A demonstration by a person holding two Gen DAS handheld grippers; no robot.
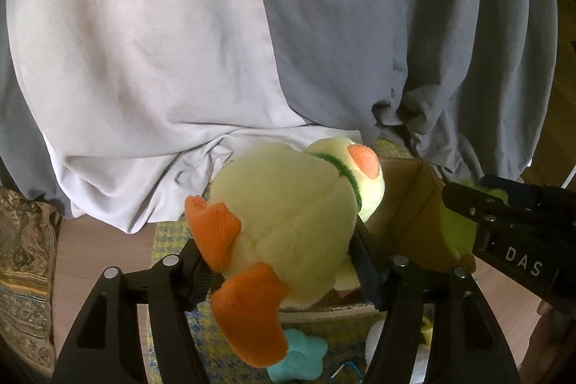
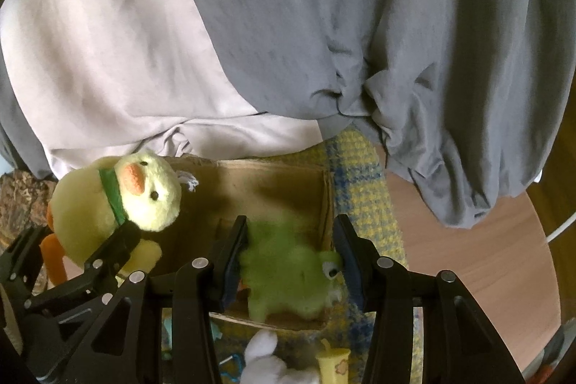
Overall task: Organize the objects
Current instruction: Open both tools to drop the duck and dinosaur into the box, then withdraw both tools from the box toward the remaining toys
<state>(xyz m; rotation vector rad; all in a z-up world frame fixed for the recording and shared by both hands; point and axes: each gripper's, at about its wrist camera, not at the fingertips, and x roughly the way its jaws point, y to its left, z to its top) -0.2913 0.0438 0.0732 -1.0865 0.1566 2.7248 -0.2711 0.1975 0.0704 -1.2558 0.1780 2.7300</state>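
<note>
Where bedding [image 1: 180, 60] drapes, rug [image 2: 360, 197] shows.

Round wooden table [image 2: 468, 240] w/ pale reddish-brown top. A yellow-and-blue woven mat [image 2: 363, 200] lies flat on it. An open cardboard box [image 2: 273, 182] sits on the mat. Grey and off-white cloth [image 2: 324, 42] is heaped across the far side, hem resting on table and mat. On mat near box: teal flower-shaped toy [image 1: 298, 358], white plush [image 2: 266, 362], small yellow cup [image 2: 333, 366].
</note>
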